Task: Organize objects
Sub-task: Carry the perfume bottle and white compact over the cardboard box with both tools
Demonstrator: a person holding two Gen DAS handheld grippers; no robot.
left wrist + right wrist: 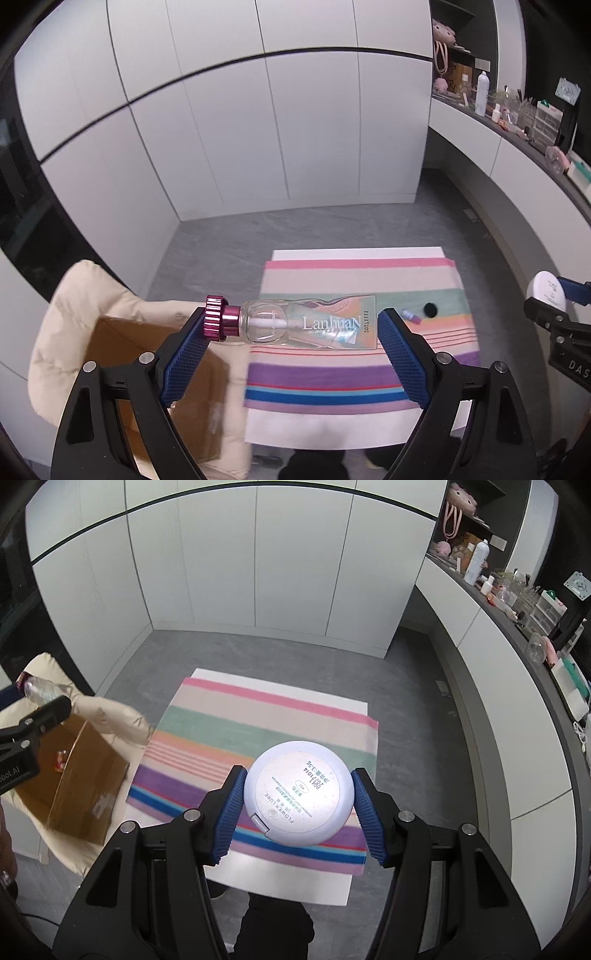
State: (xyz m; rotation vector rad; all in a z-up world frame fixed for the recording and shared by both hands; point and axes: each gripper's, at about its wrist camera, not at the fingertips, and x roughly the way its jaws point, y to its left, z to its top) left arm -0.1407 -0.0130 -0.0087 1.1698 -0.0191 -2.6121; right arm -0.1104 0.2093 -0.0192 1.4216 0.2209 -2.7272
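My left gripper (295, 325) holds a clear tube (310, 325) crosswise in the air — one blue pad against its dark pink cap (218, 317), the other at its flat printed end, the word "LanhuaN" readable on its side. It hangs above the near left edge of the striped cloth (351, 373), next to an open cardboard box (147, 354) that sits on a cream padded jacket (92, 288).

My right gripper (297, 805) is clamped on a round white compact (297, 794), its labelled underside turned to the camera, raised over the near part of the same cloth (236, 720), which lies on a white table (295, 882).

On the cloth, seen from the left wrist — a small black disc (429, 309) and a small blue and pink item (410, 315) just beside it.
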